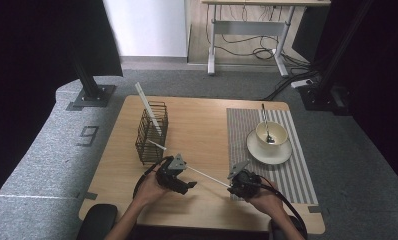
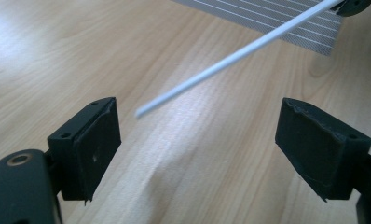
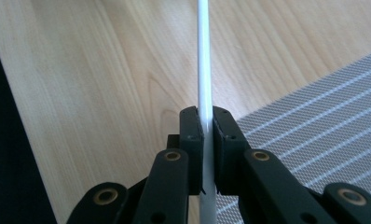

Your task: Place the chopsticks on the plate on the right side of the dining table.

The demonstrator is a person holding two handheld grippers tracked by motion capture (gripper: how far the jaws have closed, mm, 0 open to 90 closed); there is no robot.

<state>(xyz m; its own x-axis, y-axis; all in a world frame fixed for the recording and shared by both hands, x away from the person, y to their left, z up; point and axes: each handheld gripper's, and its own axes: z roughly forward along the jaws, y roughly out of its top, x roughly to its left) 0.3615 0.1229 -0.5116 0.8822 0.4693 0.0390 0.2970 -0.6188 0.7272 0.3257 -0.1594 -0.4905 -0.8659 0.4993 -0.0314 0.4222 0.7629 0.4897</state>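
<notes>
Nearest the person, at the near edge of the pale wooden table (image 1: 202, 125), the right gripper (image 1: 235, 187) had its two black jaws pressed together on a thin white plastic rod (image 1: 207, 176), pinching it close to its near end; in the right gripper view the rod (image 3: 203, 56) ran straight up from between the pads. From there the rod slanted left and away across the bare wood toward the left gripper (image 1: 189, 186), which sat just left of the right one, with the person's hand behind it. In the left gripper view its jaws stood spread wide, touching nothing, and the rod's free end (image 2: 230, 60) hung above the wood, beyond the gap between them. To the right lay a grey striped placemat (image 1: 292, 170), its near-left corner beside the right gripper. Farther along the mat stood a cream cup (image 1: 271, 134) on a cream saucer (image 1: 268, 155), with a metal spoon (image 1: 265, 122) leaning in the cup. At the far left stood a dark wire basket (image 1: 152, 132) holding a flat white stick (image 1: 148, 107) upright and tilted.
</notes>
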